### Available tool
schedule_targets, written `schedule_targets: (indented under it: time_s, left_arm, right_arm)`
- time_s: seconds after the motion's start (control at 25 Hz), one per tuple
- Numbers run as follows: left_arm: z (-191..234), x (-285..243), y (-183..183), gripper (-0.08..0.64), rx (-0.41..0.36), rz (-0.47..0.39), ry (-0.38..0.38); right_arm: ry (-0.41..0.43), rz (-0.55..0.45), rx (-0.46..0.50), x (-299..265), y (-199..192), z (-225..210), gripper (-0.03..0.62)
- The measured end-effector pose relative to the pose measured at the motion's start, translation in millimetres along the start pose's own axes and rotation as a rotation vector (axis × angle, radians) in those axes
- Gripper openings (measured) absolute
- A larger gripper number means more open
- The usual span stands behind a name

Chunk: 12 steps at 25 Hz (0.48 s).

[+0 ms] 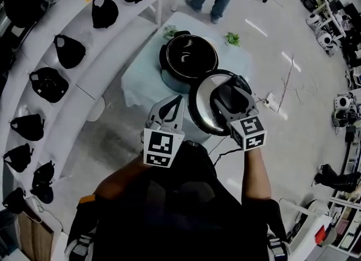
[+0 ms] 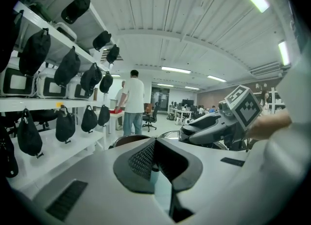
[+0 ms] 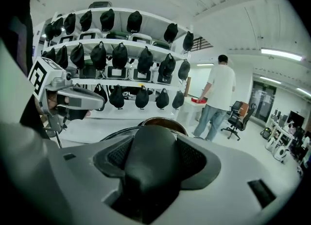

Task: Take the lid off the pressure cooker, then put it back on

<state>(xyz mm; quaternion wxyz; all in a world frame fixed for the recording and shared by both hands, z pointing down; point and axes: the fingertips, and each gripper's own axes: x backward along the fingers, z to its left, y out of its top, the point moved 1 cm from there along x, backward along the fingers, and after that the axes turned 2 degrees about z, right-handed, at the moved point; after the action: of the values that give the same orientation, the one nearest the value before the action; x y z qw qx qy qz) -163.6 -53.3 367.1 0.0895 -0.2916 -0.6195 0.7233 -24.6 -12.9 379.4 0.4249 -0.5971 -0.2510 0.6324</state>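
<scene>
White shelves of black bags point(image 1: 70, 51) fill frame left; right claw point(image 1: 221, 101) clamps the round steel lid point(image 1: 201, 110) by its handle, hiding the open black cooker pot's point(image 1: 189, 57) lower-right edge; left claw point(image 1: 177, 103) closed, empty.

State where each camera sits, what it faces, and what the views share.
Head view: on head, facing down at pot, lid; torso, left claw, right claw show.
Left gripper view: on left claw, facing a bystander; right claw shows.
Right gripper view: on right claw, over gripped lid; left claw shows.
All share the pot.
</scene>
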Motion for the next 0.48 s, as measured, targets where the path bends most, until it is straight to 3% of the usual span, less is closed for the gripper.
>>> schedule_targets:
  time_s: [0.28,0.48]
  left_arm:
    - [-26,-19,-4,0.008,-0.004,0.014,-0.002]
    - [-59,-51,-3,0.006,0.025,0.025,0.021]
  right_arm:
    - [-0.043,0.021,-0.023,21,-32,-34,0.290]
    - [-0.017,0.039,-0.014,28,-59,-73,0.290]
